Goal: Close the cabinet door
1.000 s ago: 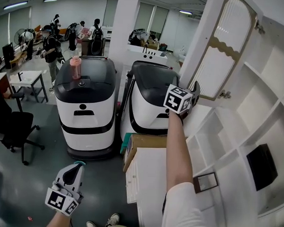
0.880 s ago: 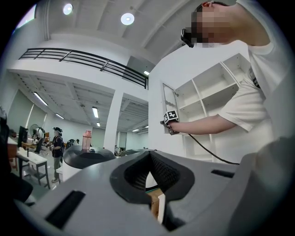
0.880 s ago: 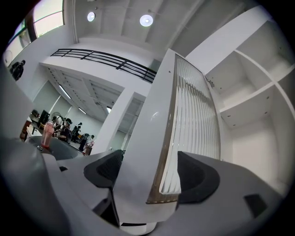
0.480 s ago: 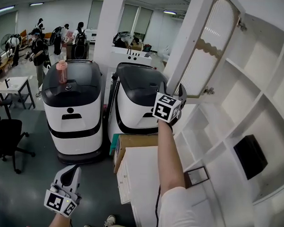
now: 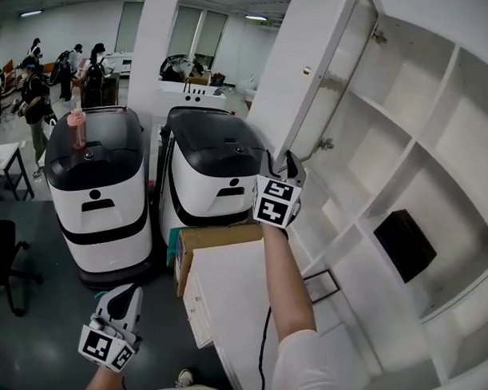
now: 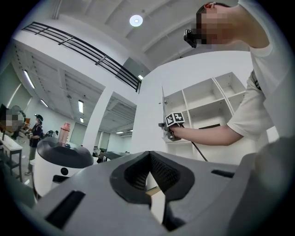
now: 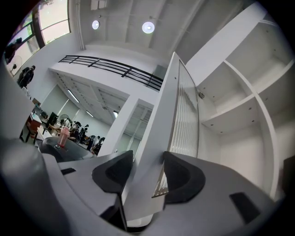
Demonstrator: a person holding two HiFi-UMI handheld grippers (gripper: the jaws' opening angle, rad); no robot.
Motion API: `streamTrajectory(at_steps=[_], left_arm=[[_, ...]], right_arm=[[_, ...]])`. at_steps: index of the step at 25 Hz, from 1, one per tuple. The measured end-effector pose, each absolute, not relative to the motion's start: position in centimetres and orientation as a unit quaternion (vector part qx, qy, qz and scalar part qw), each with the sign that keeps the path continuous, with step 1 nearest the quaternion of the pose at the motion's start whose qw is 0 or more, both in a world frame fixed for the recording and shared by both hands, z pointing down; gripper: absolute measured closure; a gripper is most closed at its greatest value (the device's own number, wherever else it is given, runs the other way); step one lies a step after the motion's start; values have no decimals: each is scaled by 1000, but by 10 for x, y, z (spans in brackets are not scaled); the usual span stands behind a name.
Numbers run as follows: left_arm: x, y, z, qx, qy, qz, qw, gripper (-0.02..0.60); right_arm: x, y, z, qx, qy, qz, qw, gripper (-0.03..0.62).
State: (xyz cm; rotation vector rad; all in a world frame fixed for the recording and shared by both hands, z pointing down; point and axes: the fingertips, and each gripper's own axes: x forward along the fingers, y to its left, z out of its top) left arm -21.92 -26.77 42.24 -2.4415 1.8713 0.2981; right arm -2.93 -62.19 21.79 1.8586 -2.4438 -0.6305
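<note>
The white cabinet door (image 5: 312, 81), with a ribbed glass panel, stands partly open in front of the white shelf cabinet (image 5: 438, 141). My right gripper (image 5: 279, 159) is raised at the door's lower free edge. In the right gripper view the door's frame (image 7: 159, 138) runs between the two dark pads (image 7: 117, 173), which lie against both its faces while the jaws are closing. My left gripper (image 5: 127, 292) hangs low at the bottom left, away from the cabinet, its fingers together with nothing in them. In the left gripper view the door (image 6: 150, 106) and the raised arm show ahead.
Two white-and-black robot carts (image 5: 96, 185) (image 5: 209, 173) stand left of the door, one with a pink bottle (image 5: 77, 128) on top. A cardboard box (image 5: 214, 237) and a low white unit (image 5: 233, 286) sit below my right arm. A black item (image 5: 406, 244) lies on a shelf. People stand far back left.
The door has swung towards the cabinet and shows more edge-on. My right gripper has moved along with it, its jaws narrowing around the door's edge. The left gripper has shifted only slightly.
</note>
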Motion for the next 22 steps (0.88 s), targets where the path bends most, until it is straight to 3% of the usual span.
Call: streamTrajectory(at_steps=[16,22], left_arm=[[-157,-295,424,-849,516,112,7,580],[-125,-305,425,-868,485,109,2,580]], right_arm=[[119,-578,222,661,-719,-211,32,494],[152,-581,221,672,-708,-210,63,473]])
